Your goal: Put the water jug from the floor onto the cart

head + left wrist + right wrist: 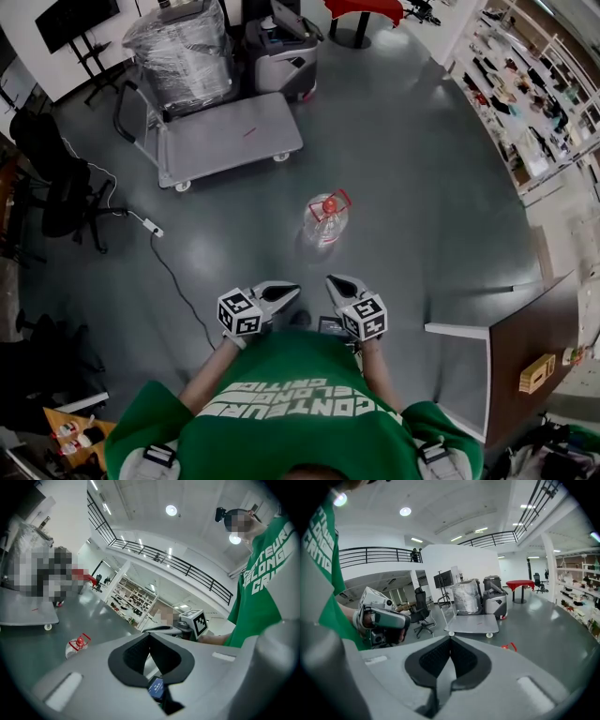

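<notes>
Where the water jug [326,217] stands: upright on the grey floor, in front of both grippers and apart from them; clear body, red cap and red handle on top.
Jug vs cart: well apart; the cart [230,139] lies further off, up and left of the jug in the head view.
Cart deck: flat grey platform, near part bare; a plastic-wrapped load [183,52] sits at the handle end.
Left gripper [284,292]: jaws closed together, nothing between the pads; held low, just ahead of the person's green shirt.
Right gripper [337,283]: jaws likewise closed, empty; beside the left one, tips near each other with a gap between.
Left gripper view: jug low at left on the floor; right gripper's marker cube at right.
Right gripper view: cart straight ahead; only the jug's red handle shows above the gripper body.
Surroundings: office chair [61,178] at left; power strip [150,227] with cable on the floor; brown desk [530,347] at lower right.
</notes>
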A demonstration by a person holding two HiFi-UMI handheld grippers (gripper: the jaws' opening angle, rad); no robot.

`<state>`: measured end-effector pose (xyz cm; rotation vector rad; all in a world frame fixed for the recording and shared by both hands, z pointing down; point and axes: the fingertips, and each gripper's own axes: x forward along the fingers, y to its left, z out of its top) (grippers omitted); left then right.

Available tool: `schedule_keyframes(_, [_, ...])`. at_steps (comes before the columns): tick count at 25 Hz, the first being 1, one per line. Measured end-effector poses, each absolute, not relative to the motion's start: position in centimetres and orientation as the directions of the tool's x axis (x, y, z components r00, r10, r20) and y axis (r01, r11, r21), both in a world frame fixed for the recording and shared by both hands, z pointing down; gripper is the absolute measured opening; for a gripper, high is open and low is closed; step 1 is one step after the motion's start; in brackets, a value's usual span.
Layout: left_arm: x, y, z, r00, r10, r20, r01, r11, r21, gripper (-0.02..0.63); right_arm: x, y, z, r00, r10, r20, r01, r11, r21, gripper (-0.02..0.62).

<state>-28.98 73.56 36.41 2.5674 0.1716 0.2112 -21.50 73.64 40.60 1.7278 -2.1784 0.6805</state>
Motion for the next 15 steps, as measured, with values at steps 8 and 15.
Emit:
schedule_keyframes(8, [-27.2,74.2,38.2,0.978,0.135,0.159,0.017,-0.812,0.584,0.009,-18.5,74.5,42.1,-0.248,-0.825,0.508,-0.962,0.149,-0.228,-0.007])
schedule_keyframes(15, [-25.9,72.8,38.2,0.977,0.147,0.157,0.027,-0.808,0.588,0.009,-17.8,72.9,42.3,-0.257,-0.822,0.508,-0.960,0.155,-0.235,-0.007])
